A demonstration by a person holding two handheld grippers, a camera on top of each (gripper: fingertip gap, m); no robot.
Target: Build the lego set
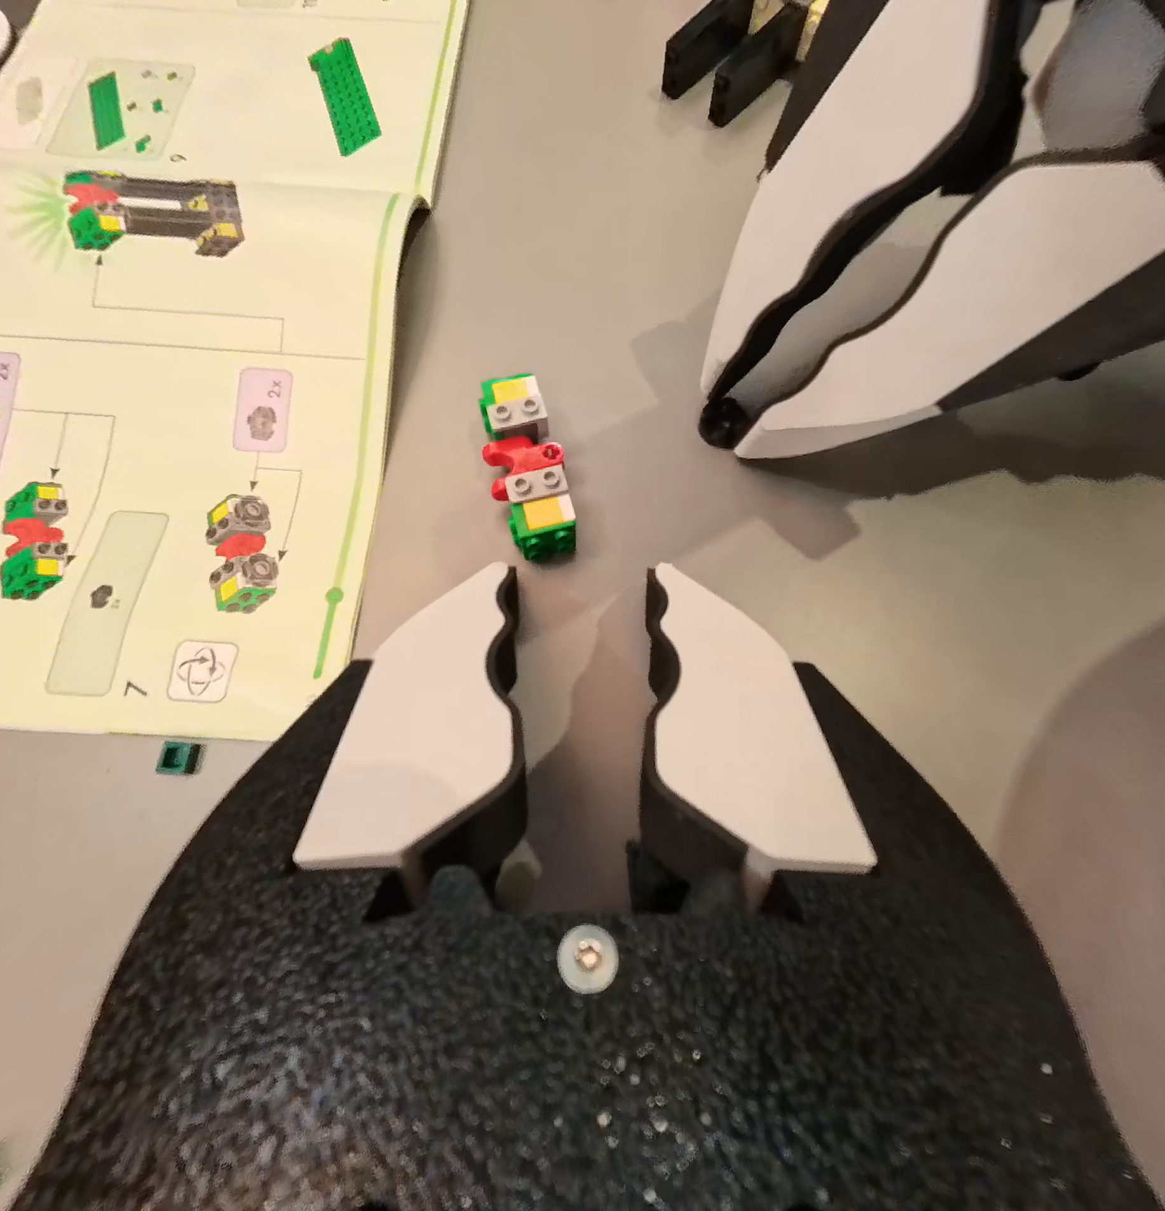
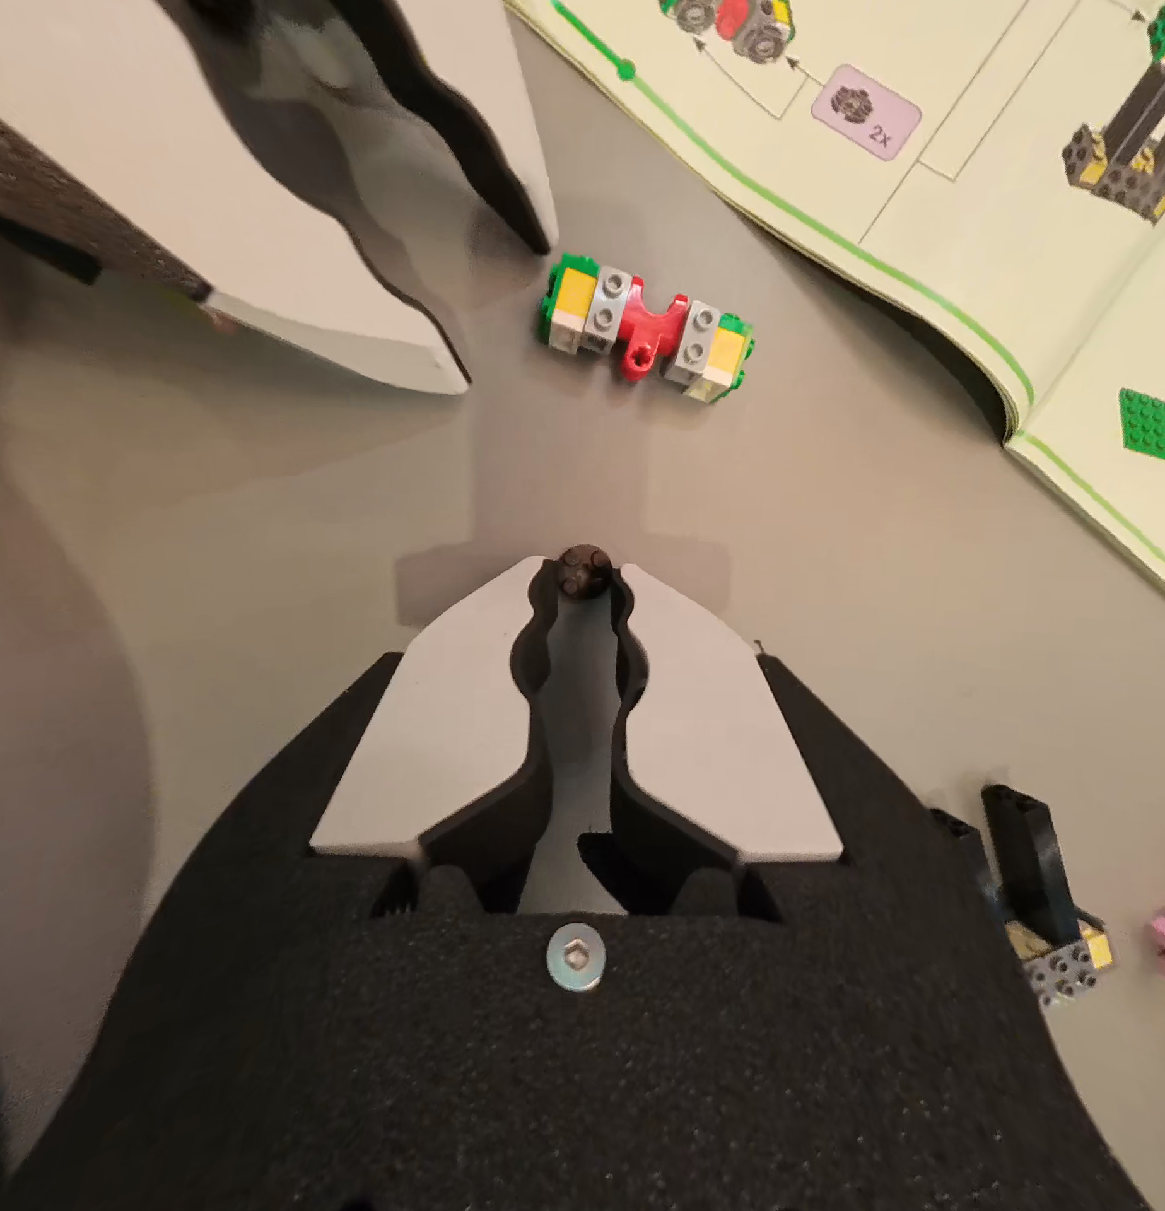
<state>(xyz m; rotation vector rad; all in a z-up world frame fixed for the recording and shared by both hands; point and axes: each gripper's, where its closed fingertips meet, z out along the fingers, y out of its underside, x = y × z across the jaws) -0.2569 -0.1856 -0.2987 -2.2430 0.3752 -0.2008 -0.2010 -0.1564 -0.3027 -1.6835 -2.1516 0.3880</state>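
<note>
A small lego assembly [image 1: 529, 466] of green, yellow, grey and red pieces lies on the grey table just beyond my left gripper [image 1: 583, 573], which is open and empty. The assembly also shows in the right wrist view [image 2: 645, 326]. My right gripper [image 2: 585, 573] is shut on a small dark round lego piece [image 2: 583, 571] at its fingertips. In the left wrist view the right gripper [image 1: 724, 424] sits to the right of the assembly, tips close to the table. In the right wrist view the left gripper [image 2: 501, 314] stands just left of the assembly.
An open instruction booklet [image 1: 193, 367] lies left of the assembly; it also shows in the right wrist view [image 2: 959, 164]. A black lego frame [image 1: 730, 65] lies at the far right; it shows in the right wrist view [image 2: 1038, 898]. A small dark green piece [image 1: 178, 757] lies below the booklet. Across from one pair of fingers to the other is roughly 7 cm.
</note>
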